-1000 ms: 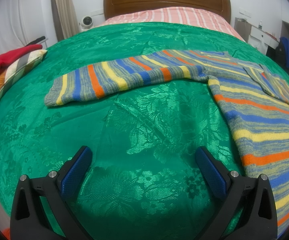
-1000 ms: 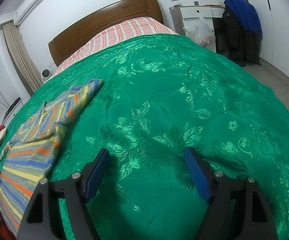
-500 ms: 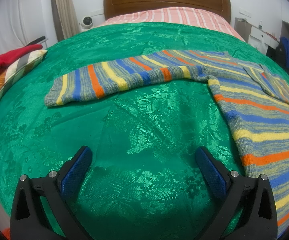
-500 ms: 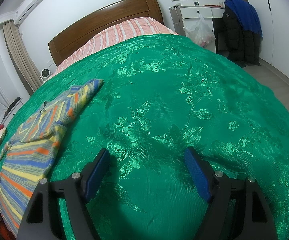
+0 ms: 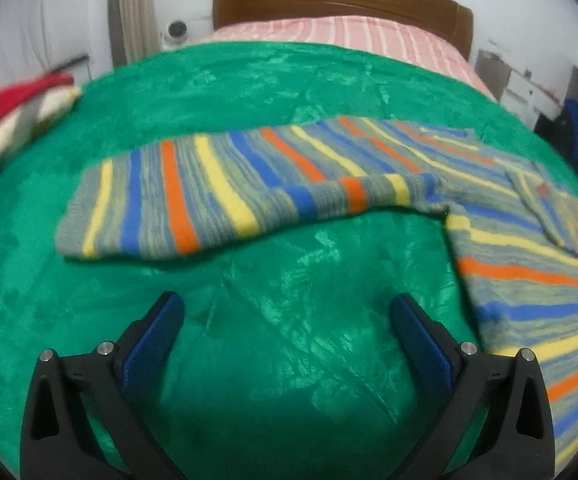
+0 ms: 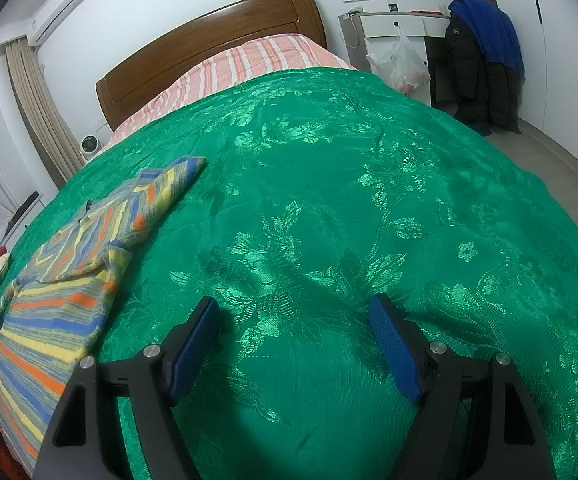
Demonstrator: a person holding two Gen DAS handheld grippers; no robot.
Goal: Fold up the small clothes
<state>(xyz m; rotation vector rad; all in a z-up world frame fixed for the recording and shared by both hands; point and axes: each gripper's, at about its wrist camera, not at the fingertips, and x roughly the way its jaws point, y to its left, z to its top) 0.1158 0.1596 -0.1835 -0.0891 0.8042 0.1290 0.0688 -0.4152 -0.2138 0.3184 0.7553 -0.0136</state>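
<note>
A small striped sweater in grey, blue, orange and yellow lies flat on the green bedspread. Its one sleeve stretches out to the left, the other is folded onto the body. My left gripper is open and empty, just short of the stretched sleeve, above the bedspread. In the right wrist view the sweater lies at the far left. My right gripper is open and empty over bare bedspread, well to the right of the sweater.
A pile of red and striped clothes lies at the bed's left edge. The wooden headboard and a striped pillow area are at the far end. A desk, a plastic bag and hanging jackets stand right of the bed.
My left gripper has moved forward toward the stretched sleeve, and its view is blurred by motion. The right gripper has barely moved. The sweater lies as before.
</note>
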